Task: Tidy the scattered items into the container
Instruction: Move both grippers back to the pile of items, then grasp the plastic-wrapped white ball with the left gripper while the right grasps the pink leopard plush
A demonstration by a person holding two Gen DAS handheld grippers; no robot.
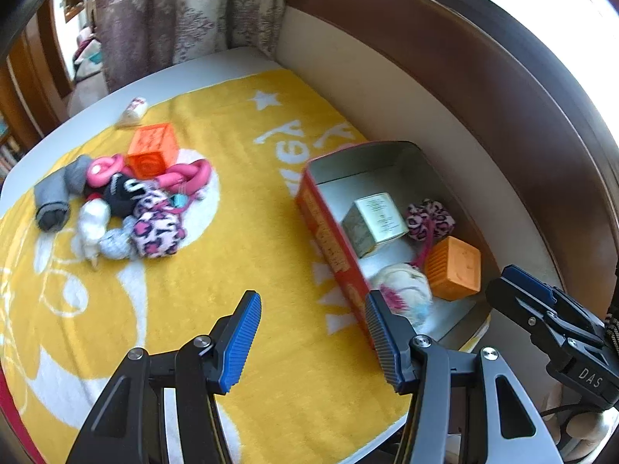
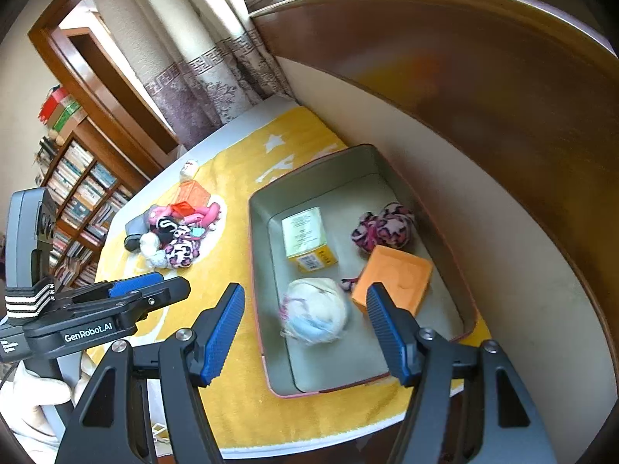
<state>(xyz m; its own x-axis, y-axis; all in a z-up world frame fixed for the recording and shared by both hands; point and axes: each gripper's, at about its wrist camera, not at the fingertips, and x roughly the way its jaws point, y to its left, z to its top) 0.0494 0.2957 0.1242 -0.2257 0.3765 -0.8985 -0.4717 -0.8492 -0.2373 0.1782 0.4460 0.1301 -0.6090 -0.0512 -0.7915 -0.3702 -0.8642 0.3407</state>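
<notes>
I see both grippers, left (image 1: 313, 332) and right (image 2: 305, 321), spread wide and holding nothing, right one above the tin (image 2: 425, 189) over a white bundle (image 2: 317, 309)

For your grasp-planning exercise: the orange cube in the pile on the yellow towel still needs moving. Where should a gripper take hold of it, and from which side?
Grip the orange cube across two opposite flat side faces, near the top, coming down from above. Its upper part stands clear, while pink rings crowd its base, so a low sideways approach would likely snag. The left gripper, jaws open and empty, seems nearer.
</notes>
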